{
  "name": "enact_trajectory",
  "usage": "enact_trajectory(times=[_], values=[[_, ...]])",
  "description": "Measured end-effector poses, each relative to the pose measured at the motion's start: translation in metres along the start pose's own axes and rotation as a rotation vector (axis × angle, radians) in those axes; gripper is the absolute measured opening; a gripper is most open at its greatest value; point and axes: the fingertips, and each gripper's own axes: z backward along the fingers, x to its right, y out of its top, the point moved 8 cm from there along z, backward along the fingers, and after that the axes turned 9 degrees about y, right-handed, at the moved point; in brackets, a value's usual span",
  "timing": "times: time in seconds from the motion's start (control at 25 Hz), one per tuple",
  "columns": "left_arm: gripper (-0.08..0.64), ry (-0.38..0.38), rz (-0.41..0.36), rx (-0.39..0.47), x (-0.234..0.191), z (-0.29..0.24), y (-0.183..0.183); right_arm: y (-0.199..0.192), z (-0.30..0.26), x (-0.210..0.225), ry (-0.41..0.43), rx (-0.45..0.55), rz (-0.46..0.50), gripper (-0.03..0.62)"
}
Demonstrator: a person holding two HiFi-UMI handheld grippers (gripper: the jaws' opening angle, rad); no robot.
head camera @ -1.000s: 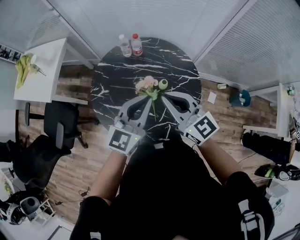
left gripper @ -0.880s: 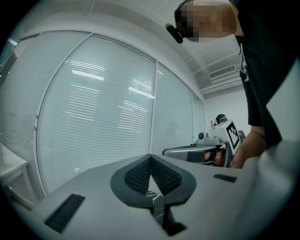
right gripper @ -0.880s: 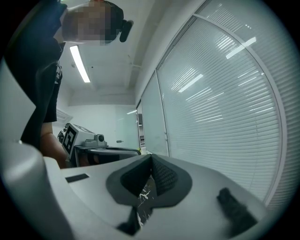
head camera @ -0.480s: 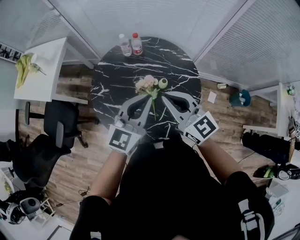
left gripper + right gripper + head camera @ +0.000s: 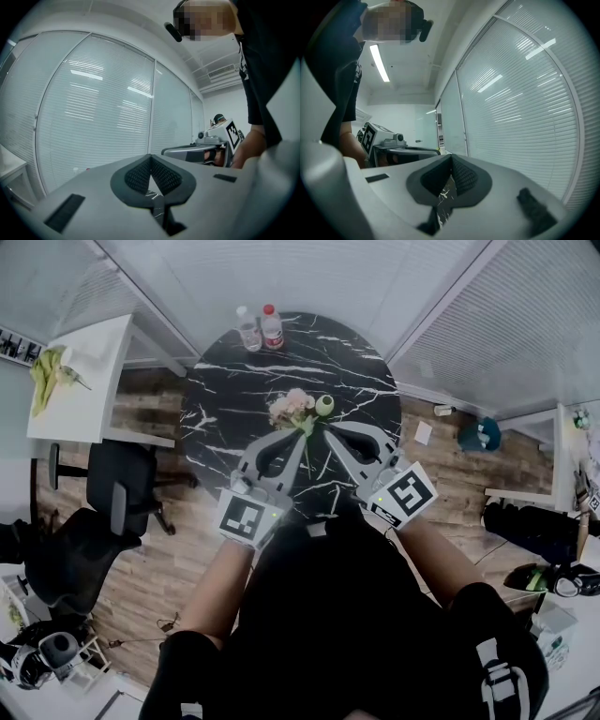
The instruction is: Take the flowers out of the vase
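Left hand-held gripper [image 5: 298,439], right hand-held gripper [image 5: 330,437] closed, empty; labels on bottles [image 5: 249,332] unreadable.

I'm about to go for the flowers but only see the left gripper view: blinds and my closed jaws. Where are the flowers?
Observer: The head view shows the flowers on the black table, just ahead of you.
Operator: And the vase?
Observer: The vase stands close beside the blooms, at their right in that view.
Operator: Is my other gripper open?
Observer: No, the right gripper is shut, nothing between its jaws.
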Motion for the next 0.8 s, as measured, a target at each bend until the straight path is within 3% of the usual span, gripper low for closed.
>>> enact_trajectory(times=[0.8], values=[[0.011,0.003,0.005,-0.01,-0.0013,-0.0016,-0.0048,-0.0035,-0.0009,0.0022,-0.002,-0.006,-0.005,0.018]])
